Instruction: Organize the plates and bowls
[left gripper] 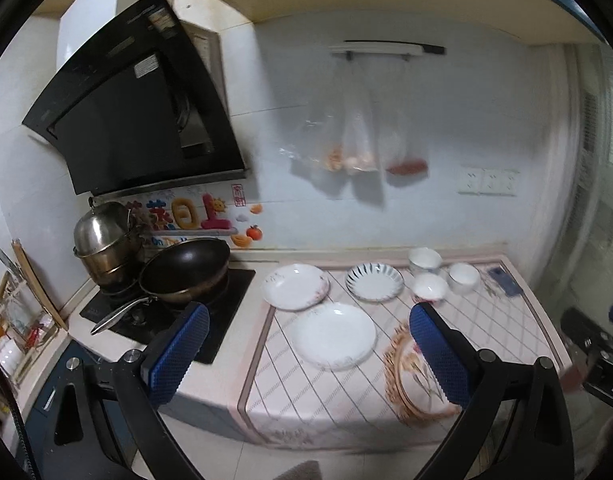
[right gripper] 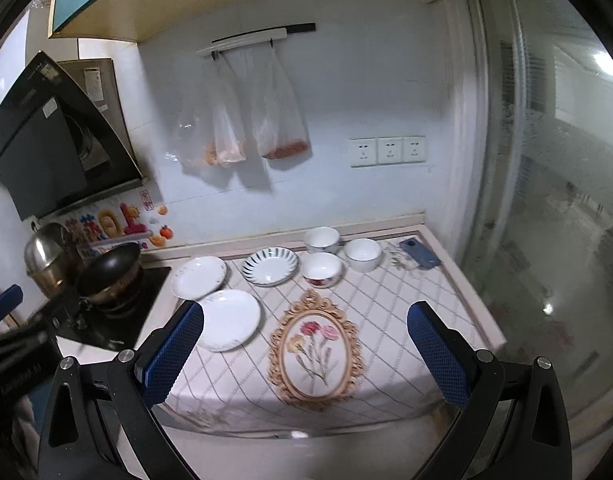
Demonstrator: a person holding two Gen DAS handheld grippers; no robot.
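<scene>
Three plates lie on the patterned counter cloth: a plain white plate nearest me, a white plate with pink flowers behind it, and a blue-striped plate. Three white bowls stand further right: a blue-trimmed bowl, a red-patterned bowl and a plain bowl. My left gripper hangs open above the counter's front, empty. My right gripper is open and empty too, over the flower medallion.
A stove at the left carries a black wok and a steel pot, under a range hood. A blue phone lies at the back right. Plastic bags hang on the wall. A glass door bounds the right.
</scene>
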